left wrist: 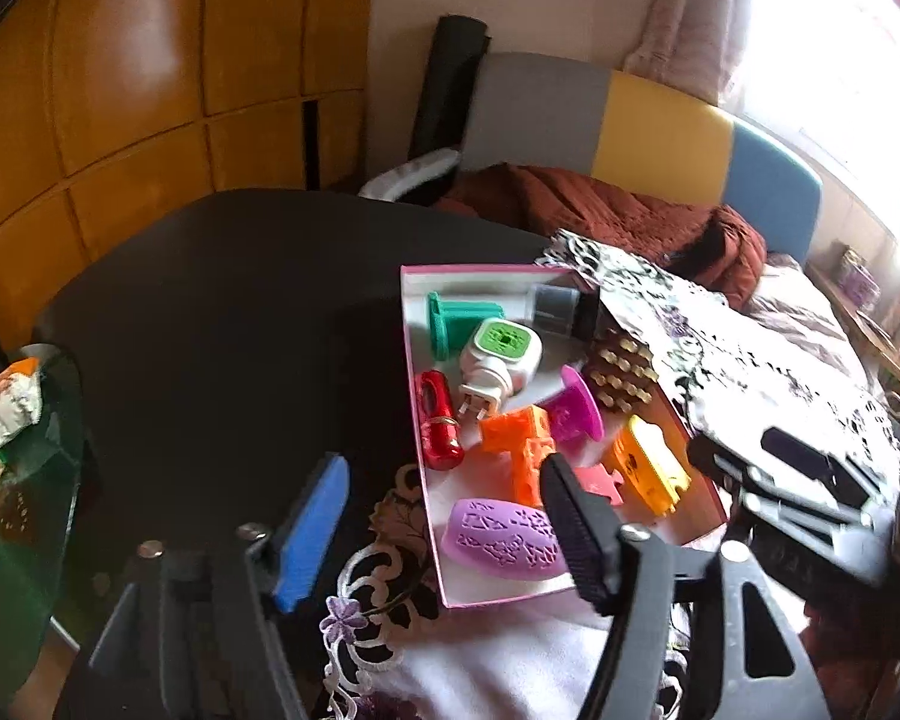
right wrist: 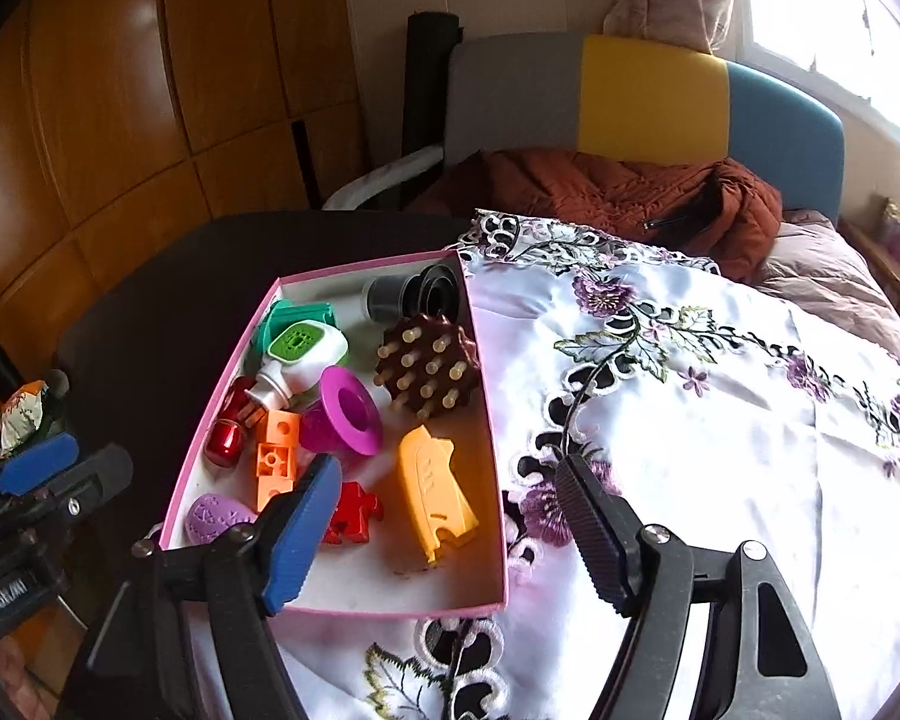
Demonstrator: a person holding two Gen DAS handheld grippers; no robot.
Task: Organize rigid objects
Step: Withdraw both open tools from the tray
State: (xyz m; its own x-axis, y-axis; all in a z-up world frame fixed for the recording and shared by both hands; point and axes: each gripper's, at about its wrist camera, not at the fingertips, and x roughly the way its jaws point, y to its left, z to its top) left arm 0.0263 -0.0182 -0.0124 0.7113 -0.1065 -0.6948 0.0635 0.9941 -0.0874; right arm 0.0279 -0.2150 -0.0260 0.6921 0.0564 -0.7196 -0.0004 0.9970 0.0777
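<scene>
A pink-rimmed box [right wrist: 366, 267] sits on the table. It holds a yellow piece [right wrist: 435, 489], a red puzzle piece [right wrist: 354, 510], a magenta spool [right wrist: 348, 420], a brown peg brush [right wrist: 429, 363], an orange block [right wrist: 277, 450], a purple oval [left wrist: 498, 540], a red cylinder [left wrist: 441, 426], a white-and-green plug [left wrist: 498, 360], a green spool [left wrist: 450, 324] and black cups [right wrist: 414, 294]. My right gripper [right wrist: 447, 540] hangs open above the box's near end, holding nothing. My left gripper [left wrist: 444, 534] is open and empty over the box's near left corner.
A white embroidered cloth [right wrist: 690, 450] covers the right part of the dark table [left wrist: 210, 312]. A chair with a brown jacket [right wrist: 630, 192] stands behind. Snack packets [left wrist: 12, 402] lie on a glass side table at far left. A tripod [right wrist: 18, 570] stands by the left edge.
</scene>
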